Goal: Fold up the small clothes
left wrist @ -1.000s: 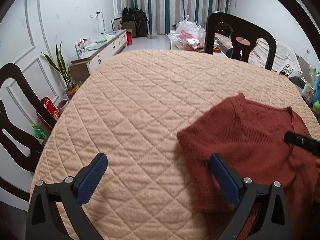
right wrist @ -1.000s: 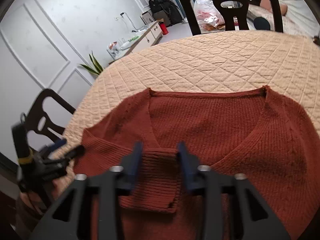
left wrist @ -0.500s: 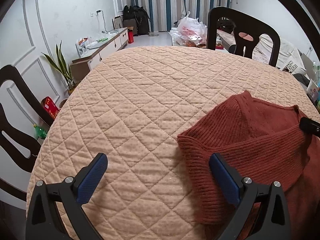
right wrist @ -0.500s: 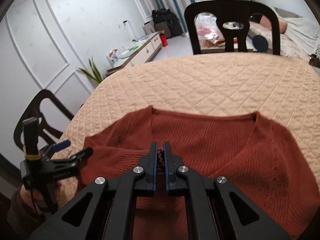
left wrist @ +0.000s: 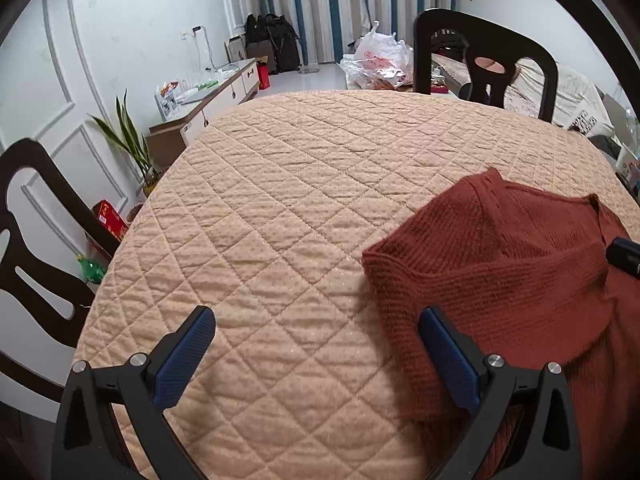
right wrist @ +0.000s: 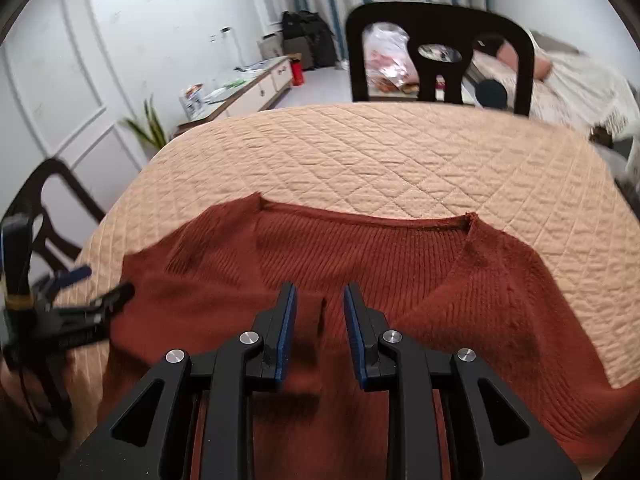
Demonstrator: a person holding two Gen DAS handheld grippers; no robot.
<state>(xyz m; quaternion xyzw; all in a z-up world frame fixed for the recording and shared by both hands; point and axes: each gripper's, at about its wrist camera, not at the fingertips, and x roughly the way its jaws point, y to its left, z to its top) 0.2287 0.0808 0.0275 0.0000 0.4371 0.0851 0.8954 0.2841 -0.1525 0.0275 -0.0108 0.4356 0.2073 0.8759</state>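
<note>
**Letting go of a folded sleeve, near edge of the bench**

Releasing is the step in hand: the right gripper [right wrist: 319, 304] is opening its jaws to a narrow gap, with a ridge of rust-red sweater [right wrist: 360, 256] between them but no longer pinched. The left gripper [left wrist: 316, 328] stands wide and empty, one finger over bare quilt, the other over the folded sleeve [left wrist: 460, 280]. The sweater lies flat at the near edge of the bench [left wrist: 304, 168], neckline toward the far side. Next, I judge, comes folding the other sleeve in, calling for a fresh pinch at its cuff. That cuff and the hem are cut off below both views. Beyond, a dark chair [right wrist: 440, 44] is blurred.
</note>
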